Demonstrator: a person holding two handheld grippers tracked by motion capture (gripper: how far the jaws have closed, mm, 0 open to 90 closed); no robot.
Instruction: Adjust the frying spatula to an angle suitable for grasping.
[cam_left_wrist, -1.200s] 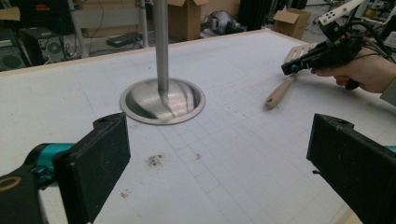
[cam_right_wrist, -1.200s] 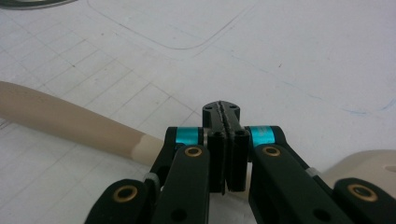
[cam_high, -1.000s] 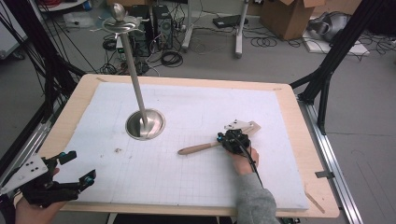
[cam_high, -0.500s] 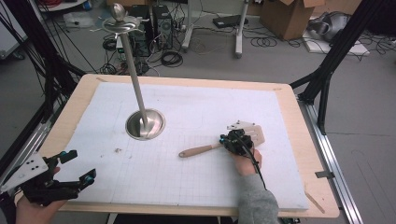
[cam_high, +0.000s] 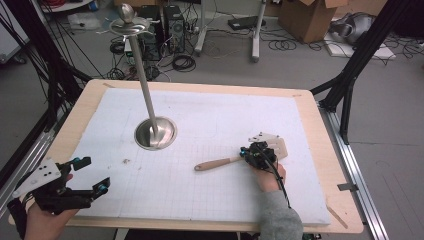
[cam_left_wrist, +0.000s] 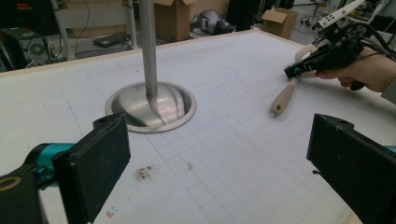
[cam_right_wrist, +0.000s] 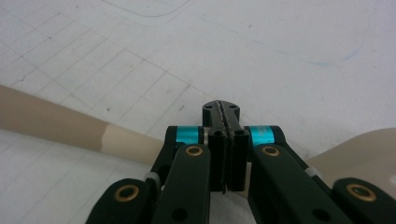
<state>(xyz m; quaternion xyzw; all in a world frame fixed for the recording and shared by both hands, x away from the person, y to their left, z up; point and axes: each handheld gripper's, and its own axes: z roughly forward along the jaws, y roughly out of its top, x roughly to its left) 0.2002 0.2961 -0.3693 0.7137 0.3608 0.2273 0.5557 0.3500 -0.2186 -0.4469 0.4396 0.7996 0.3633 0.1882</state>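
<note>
One wooden spatula (cam_high: 235, 159) is seen lying flat on the surface (cam_high: 210, 125) at about four o'clock from one steel stand (cam_high: 155, 133), whose round base carries a tall upright pole. Two grippers are counted: the right gripper (cam_high: 248, 154) has its jaws pressed together directly over the spatula's neck, while the left gripper (cam_high: 92, 175) is held with jaws spread wide at the surface's seven-o'clock corner. The surface is covered by a white gridded mat edged in pale wood, and cables, computer towers and cardboard boxes (cam_high: 310, 15) are seen on the grey floor beyond.

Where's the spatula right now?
High view: the spatula lies flat right of centre on the white mat, right gripper over its neck, below-right of the stand base.
</note>
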